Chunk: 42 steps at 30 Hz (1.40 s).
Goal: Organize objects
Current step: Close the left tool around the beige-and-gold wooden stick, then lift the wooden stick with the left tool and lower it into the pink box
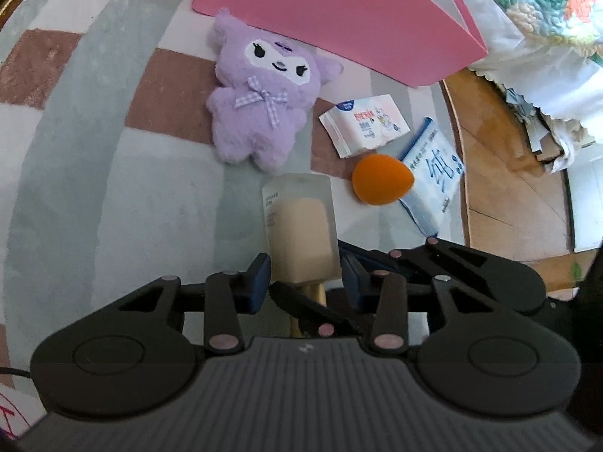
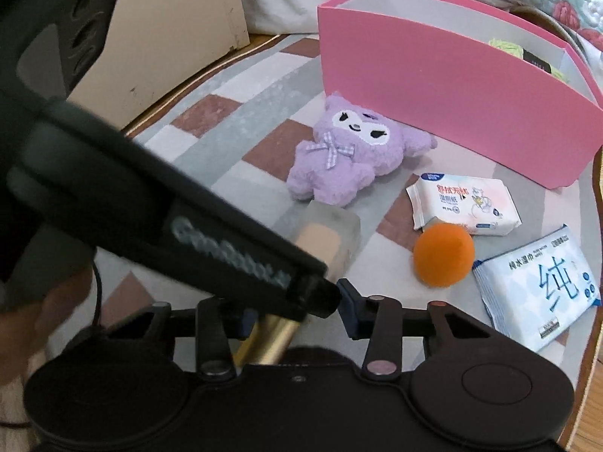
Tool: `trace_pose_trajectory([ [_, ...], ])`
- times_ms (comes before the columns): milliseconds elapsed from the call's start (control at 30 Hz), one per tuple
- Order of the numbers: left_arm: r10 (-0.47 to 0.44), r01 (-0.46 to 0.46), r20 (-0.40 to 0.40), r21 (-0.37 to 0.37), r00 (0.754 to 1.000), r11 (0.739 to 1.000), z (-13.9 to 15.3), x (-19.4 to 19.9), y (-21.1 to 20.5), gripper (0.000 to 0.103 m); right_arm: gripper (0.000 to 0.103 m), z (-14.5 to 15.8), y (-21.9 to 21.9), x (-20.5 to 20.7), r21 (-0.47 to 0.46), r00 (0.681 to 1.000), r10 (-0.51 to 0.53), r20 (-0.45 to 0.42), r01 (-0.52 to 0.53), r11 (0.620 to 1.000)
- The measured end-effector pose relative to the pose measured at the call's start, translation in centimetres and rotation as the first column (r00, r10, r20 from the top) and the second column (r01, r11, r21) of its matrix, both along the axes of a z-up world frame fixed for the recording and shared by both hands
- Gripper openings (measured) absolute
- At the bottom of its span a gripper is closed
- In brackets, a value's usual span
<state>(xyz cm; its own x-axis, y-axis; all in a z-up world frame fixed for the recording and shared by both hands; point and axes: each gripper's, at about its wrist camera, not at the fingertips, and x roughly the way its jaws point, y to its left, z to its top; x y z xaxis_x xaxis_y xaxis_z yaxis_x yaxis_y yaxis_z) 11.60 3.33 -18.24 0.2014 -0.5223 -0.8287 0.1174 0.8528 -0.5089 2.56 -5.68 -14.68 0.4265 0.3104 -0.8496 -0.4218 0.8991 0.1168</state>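
Note:
A glass foundation bottle point(image 1: 301, 226) with beige liquid and a gold cap point(image 2: 271, 339) lies tilted on the rug. My left gripper point(image 1: 305, 282) is shut on its glass body, a blue pad against each side. My right gripper point(image 2: 297, 316) is closed around the gold cap end, though the left gripper's black finger point(image 2: 188, 233) crosses in front and hides part of that grip. Beyond the bottle lie a purple plush toy point(image 1: 260, 105), an orange makeup sponge point(image 1: 380, 182), a white wipes pack point(image 1: 363, 124) and a blue wipes pack point(image 1: 433, 173).
An open pink box point(image 2: 452, 105) stands behind the plush with some items inside. Everything rests on a checked rug point(image 1: 94, 150). Wooden floor point(image 1: 508, 188) and quilted bedding point(image 1: 546, 19) lie to the right. A beige cabinet point(image 2: 169, 37) stands at the back left.

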Motion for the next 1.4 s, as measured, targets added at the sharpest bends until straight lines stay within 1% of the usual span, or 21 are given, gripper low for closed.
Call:
trace_pose_trajectory([
  [100, 0.005, -0.007, 0.055, 0.042, 0.998, 0.999, 0.5, -0.2, -0.2, 0.044, 0.043, 0.2, -0.5, 0.1, 0.01, 1.0, -0.019, -0.019, 0.019, 1.0],
  [167, 0.016, -0.02, 0.086, 0.047, 0.996, 0.999, 0.6, 0.0, -0.3, 0.044, 0.044, 0.2, -0.4, 0.1, 0.011, 1.0, -0.023, -0.02, 0.023, 1.0],
  [233, 0.016, -0.018, 0.083, 0.022, 0.996, 1.0, 0.3, 0.3, -0.3, 0.04, 0.044, 0.1, -0.2, -0.1, -0.003, 1.0, -0.017, -0.006, 0.017, 1.0],
  [267, 0.019, -0.019, 0.073, -0.006, 0.997, 1.0, 0.0, 0.4, -0.3, 0.038, 0.044, 0.0, -0.1, -0.1, -0.006, 1.0, -0.019, -0.003, 0.019, 1.0],
  [300, 0.03, -0.029, 0.07, -0.013, 0.997, 1.0, 0.0, 0.5, -0.2, 0.038, 0.045, -0.1, -0.1, 0.0, -0.009, 1.0, -0.024, -0.006, 0.024, 1.0],
  [400, 0.029, -0.029, 0.077, -0.012, 0.997, 1.0, 0.0, 0.5, -0.4, 0.038, 0.045, -0.9, -0.4, 0.6, 0.008, 0.998, -0.048, -0.034, 0.048, 0.999],
  [433, 0.032, -0.031, 0.073, -0.013, 0.997, 0.999, -0.1, 0.6, -0.4, 0.038, 0.045, -0.9, -0.4, 0.6, 0.01, 0.998, -0.051, -0.024, 0.052, 0.999],
  [500, 0.029, -0.028, 0.073, -0.013, 0.997, 1.0, -0.1, 0.6, -0.4, 0.038, 0.045, -0.7, -0.3, 0.6, 0.006, 0.999, -0.048, -0.025, 0.048, 0.999],
  [633, 0.012, -0.013, 0.089, 0.002, 0.996, 1.0, 0.5, 0.0, -0.8, 0.038, 0.045, -0.3, -1.1, 0.8, 0.053, 0.996, -0.068, -0.06, 0.071, 0.996],
  [733, 0.012, -0.012, 0.096, -0.003, 0.995, 1.0, 1.1, -0.8, -0.6, 0.038, 0.045, 0.3, -1.5, 0.5, 0.074, 0.996, -0.061, -0.07, 0.066, 0.995],
  [867, 0.01, -0.01, 0.138, -0.007, 0.99, 1.0, 3.1, -2.0, -0.7, 0.038, 0.045, 1.6, -1.9, -0.5, 0.087, 0.998, -0.039, -0.046, 0.043, 0.995],
  [1000, 0.009, -0.007, 0.205, -0.012, 0.979, 1.0, 5.8, -2.9, -1.0, 0.038, 0.045, 4.1, -2.3, -1.5, 0.076, 1.0, -0.009, 0.02, 0.008, 0.997],
  [1133, 0.016, -0.012, 0.264, -0.016, 0.964, 1.0, 8.6, -3.1, -1.4, 0.038, 0.045, 6.7, -3.0, -1.6, 0.085, 0.998, -0.001, 0.062, -0.004, 0.996],
  [1267, 0.008, -0.007, 0.316, -0.004, 0.949, 1.0, 12.4, -2.0, -2.0, 0.038, 0.045, 9.7, -3.5, -0.9, 0.063, 0.992, 0.02, 0.121, -0.028, 0.998],
  [1400, 0.012, -0.007, 0.347, -0.016, 0.938, 1.0, 15.8, 0.6, -2.3, 0.038, 0.045, 12.8, -3.8, 1.1, 0.036, 0.98, 0.045, 0.196, -0.053, 0.998],
])
